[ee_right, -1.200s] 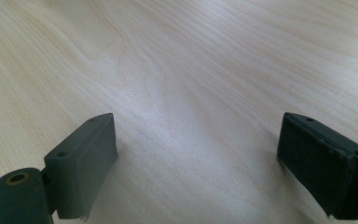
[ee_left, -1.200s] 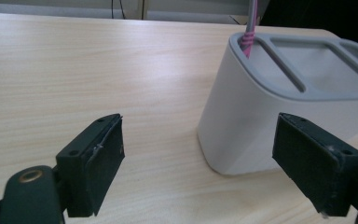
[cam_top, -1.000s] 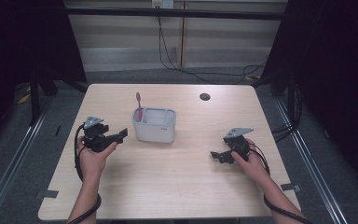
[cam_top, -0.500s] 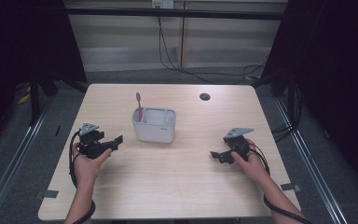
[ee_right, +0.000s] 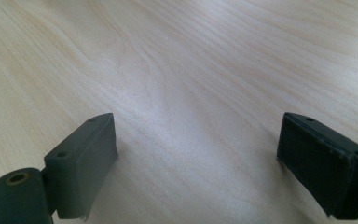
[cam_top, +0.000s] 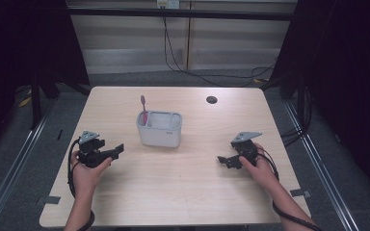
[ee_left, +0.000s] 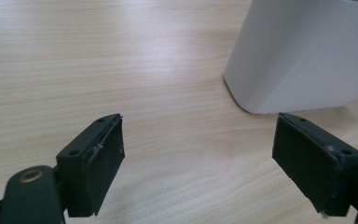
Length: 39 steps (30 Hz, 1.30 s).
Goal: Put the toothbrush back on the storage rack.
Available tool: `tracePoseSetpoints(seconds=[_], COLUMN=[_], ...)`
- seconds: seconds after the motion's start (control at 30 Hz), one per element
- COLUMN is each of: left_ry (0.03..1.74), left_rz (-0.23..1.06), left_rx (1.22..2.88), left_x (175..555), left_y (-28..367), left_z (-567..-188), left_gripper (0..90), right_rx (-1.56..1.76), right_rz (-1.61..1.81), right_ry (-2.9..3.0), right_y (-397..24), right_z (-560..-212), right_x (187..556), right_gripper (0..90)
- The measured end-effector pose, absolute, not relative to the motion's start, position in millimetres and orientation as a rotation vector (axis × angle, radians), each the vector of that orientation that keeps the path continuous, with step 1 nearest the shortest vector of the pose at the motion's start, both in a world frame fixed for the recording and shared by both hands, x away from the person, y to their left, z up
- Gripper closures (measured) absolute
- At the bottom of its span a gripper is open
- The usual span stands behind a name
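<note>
High view: a white holder [cam_top: 159, 129] stands at centre frame on the wooden bench [cam_top: 183, 192], a pink toothbrush [cam_top: 144, 109] upright in its left compartment — the other compartment's contents cannot be told.
Left tool [cam_top: 117, 149]: jaws wide, empty, lower left, near the holder.
Right tool [cam_top: 222, 160]: jaws wide, empty, lower right, well apart.
Handling: toothbrush likely light, stiff, slim — best pinched on the stem above the rim; holder probably smooth, rigid.

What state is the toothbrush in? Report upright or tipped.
Upright: the pink toothbrush stands in the white holder's left compartment, its top rising above the rim.
</note>
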<state>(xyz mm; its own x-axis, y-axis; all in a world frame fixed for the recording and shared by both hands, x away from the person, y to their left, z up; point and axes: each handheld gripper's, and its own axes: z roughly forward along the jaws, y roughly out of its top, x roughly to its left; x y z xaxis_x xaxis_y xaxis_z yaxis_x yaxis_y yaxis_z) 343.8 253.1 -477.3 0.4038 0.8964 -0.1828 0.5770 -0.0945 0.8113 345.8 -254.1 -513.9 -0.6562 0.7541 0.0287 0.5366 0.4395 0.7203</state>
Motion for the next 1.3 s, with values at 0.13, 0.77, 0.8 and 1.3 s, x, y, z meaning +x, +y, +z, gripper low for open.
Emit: tracePoseSetpoints(seconds=[0.13,0.77,0.8,1.3], left_ry=[1.277,1.274,1.269,1.266], left_rz=[0.462,0.460,0.466,0.442], left_rx=[1.803,1.862,1.874,1.925], left_x=[342,333,332,327], left_y=[257,265,266,270], left_z=[-479,-492,-493,-501], left_gripper=[16.5,17.1,17.1,17.1], right_rx=[1.110,1.111,1.111,1.110], right_rz=[1.039,1.039,1.039,1.041], right_ry=[2.399,2.398,2.398,2.400], right_y=[-254,-254,-254,-254], right_z=[-514,-514,-514,-514], right_x=[346,346,346,346], right_gripper=[11.2,11.2,11.2,11.2])
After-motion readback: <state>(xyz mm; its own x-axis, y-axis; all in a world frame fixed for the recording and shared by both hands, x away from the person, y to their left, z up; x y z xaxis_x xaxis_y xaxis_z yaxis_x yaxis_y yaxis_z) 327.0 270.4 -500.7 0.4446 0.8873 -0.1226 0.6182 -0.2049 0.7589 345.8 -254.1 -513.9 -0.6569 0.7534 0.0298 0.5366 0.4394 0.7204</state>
